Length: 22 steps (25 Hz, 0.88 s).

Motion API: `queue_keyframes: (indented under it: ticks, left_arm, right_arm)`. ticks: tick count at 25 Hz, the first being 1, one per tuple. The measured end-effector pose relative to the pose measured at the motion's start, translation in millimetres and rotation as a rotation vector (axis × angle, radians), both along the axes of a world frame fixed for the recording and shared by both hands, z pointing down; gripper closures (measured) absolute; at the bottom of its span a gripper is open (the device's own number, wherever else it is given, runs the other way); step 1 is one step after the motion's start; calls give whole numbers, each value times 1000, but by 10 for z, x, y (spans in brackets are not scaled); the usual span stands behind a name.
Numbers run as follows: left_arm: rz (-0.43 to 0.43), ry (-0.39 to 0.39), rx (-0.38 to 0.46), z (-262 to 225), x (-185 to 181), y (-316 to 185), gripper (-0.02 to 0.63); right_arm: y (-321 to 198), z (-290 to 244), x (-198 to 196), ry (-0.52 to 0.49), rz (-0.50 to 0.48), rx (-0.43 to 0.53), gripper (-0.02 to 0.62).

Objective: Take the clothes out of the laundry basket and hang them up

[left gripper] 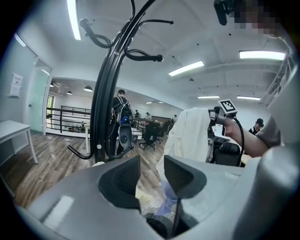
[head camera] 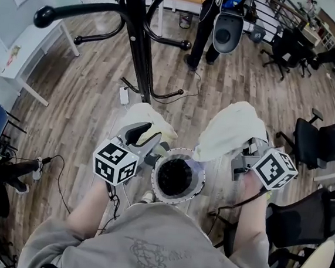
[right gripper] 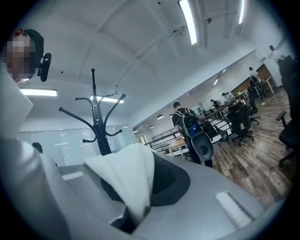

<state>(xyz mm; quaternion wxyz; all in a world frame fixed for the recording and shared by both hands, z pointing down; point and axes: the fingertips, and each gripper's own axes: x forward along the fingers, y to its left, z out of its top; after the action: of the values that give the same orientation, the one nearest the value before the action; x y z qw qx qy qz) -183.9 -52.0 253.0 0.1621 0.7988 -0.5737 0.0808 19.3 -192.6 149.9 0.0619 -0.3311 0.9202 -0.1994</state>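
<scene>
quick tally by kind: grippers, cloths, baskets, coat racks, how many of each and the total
grippers: 2, left gripper and right gripper
cloths: 2, left cloth and right cloth
basket: 1
coat rack: 1
total: 6

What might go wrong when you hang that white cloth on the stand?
The white cloth is pinched by only one fold in the fingers of the right gripper, so it may slip down into the round laundry basket. The left gripper has its fingers apart, giving no second hold. Swinging cloth might also catch on the black coat stand.
</scene>
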Motion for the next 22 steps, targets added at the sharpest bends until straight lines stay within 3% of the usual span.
queue_keyframes:
  ticks: [13,22]
  left_arm:
    - [-171,-23,125,-479,-712,-104,528]
    - [-216,-14,111,-418,-977,18,580]
  right_arm:
    - [-775,-617,-1184,56,-124,143,545]
    - [-1062,-534,-2006,0,-169,142,545]
